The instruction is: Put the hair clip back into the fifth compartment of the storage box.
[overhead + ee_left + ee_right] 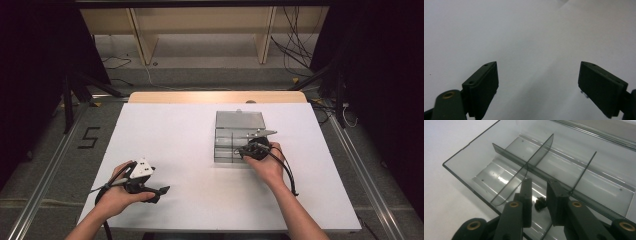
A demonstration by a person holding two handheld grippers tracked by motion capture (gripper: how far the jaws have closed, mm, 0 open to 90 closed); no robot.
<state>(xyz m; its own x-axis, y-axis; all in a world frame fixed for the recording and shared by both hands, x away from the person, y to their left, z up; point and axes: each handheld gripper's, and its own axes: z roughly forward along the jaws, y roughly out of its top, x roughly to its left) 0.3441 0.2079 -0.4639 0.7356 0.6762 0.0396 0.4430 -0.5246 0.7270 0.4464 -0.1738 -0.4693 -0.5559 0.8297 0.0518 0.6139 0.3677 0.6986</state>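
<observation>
While the small black screws (pixel 540 203) lie in the near compartment of the clear divided box (pixel 461 162), my right gripper (pixel 539 195) dips over them, jaws narrow with a gap, gripping nothing, likely lining up a pick. My left gripper (pixel 539 85) idles wide open over bare white table (pixel 524 30), keeping clear.

Black jaws on both grippers are showing brass-coloured pivot rivets (pixel 513 204); the left gripper (pixel 142 181) is carrying a grey three-cornered plate (pixel 141 167) and trailing a black cable (pixel 102 192).
</observation>
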